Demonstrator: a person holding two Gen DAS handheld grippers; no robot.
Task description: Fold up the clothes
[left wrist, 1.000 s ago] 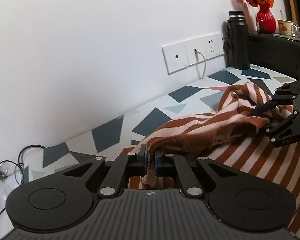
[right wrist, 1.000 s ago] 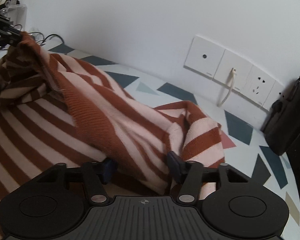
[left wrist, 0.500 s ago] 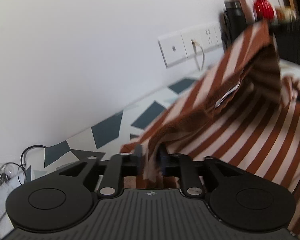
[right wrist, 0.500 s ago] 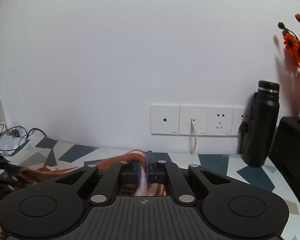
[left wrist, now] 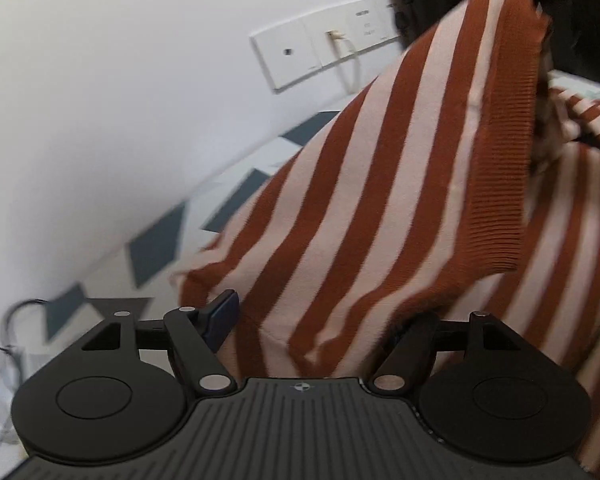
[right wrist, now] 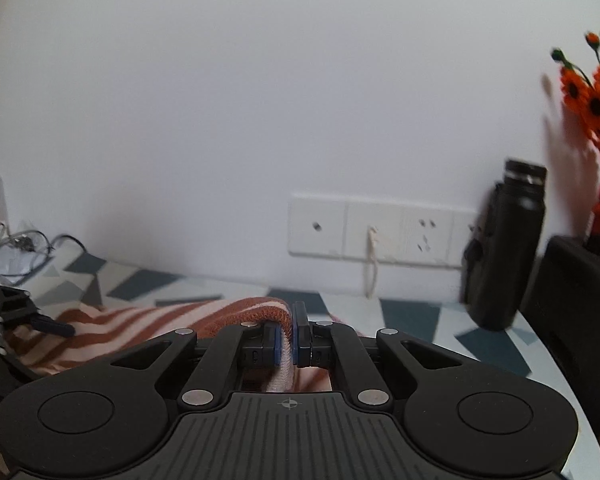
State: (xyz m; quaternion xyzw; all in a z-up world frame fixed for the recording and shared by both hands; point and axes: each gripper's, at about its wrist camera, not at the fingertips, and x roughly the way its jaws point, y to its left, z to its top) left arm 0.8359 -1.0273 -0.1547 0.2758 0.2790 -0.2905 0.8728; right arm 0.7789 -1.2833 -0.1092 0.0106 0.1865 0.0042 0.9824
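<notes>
A brown and cream striped sweater lies on the patterned table, and one part of it rises steeply toward the upper right. My left gripper is opening. Cloth lies between its spread fingers, but the pads do not press on it. In the right wrist view my right gripper is shut on a ribbed brown edge of the sweater and holds it up off the table. The left gripper shows at the far left there, beside the cloth.
A black bottle stands at the wall by the white sockets with a plugged-in cord. A black box carries a red vase of orange flowers. Cables lie at the table's left end.
The left jaws, shut on the sweater's hem before, have spread wide and let it go. The right gripper closed on a sweater edge and rose, pulling the cloth up.
</notes>
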